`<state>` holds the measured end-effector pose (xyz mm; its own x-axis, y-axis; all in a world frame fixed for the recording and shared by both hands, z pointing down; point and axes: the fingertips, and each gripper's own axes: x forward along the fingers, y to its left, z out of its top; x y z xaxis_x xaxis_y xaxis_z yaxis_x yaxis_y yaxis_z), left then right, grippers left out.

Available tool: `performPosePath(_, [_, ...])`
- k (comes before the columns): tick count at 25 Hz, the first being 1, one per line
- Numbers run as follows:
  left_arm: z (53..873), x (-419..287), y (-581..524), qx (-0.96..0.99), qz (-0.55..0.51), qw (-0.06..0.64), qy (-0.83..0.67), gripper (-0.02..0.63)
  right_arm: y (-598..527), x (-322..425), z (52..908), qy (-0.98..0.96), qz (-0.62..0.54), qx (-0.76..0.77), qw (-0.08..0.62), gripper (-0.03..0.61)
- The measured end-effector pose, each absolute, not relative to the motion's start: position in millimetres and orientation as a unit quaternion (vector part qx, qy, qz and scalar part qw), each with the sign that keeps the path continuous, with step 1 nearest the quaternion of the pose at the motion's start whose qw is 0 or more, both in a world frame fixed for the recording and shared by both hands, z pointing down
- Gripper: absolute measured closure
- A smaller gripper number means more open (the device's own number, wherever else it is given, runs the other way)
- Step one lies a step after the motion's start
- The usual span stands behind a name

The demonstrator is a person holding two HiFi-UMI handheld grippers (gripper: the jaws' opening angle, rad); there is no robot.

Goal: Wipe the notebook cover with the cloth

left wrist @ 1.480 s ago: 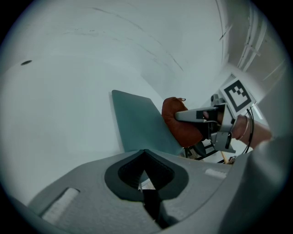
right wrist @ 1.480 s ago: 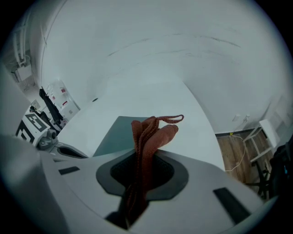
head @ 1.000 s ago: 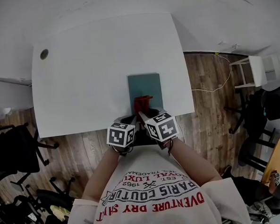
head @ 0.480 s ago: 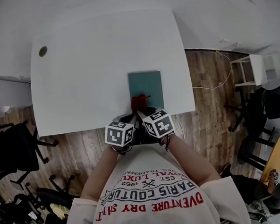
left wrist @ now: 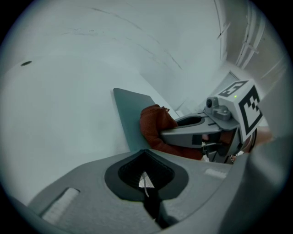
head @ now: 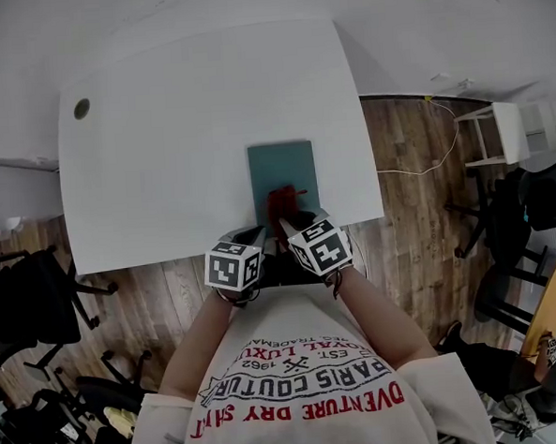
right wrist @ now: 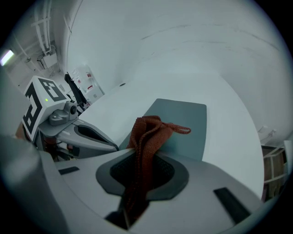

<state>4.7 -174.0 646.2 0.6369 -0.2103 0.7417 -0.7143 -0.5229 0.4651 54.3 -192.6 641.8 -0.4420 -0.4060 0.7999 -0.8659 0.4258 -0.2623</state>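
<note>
A teal notebook [head: 282,167] lies flat near the front edge of the white table [head: 161,158]. A rust-red cloth [head: 282,204] rests on the notebook's near end, and my right gripper [head: 293,227] is shut on it. In the right gripper view the cloth [right wrist: 147,132] runs up out of the closed jaws of the right gripper [right wrist: 142,157] onto the notebook [right wrist: 183,123]. My left gripper [head: 255,235] sits just left of it at the notebook's near left corner, jaws shut with nothing seen between them. In the left gripper view, the left gripper [left wrist: 144,153] faces the notebook [left wrist: 130,114] and cloth [left wrist: 155,125].
A round cable hole [head: 81,108] is at the table's far left corner. Black office chairs [head: 28,288] stand on the wood floor to the left. A white stool [head: 498,137] and a cable [head: 425,170] are to the right.
The right gripper has shifted the cloth slightly back and forth on the notebook's near end. The left gripper has stayed at the near left corner.
</note>
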Motion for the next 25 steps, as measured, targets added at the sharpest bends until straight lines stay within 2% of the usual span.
performPosePath(11, [646.4,4.8,-173.3,0.81,0.319,0.392,-0.296,0.604,-183.9,104.2,642.0,-0.754,0.364,0.445,0.318,0.505])
performPosePath(25, [648.0,6.5,-172.0,0.801,0.319,0.404,-0.307,0.604,-169.8,169.1,644.1,-0.705,0.365,0.503,0.341,0.508])
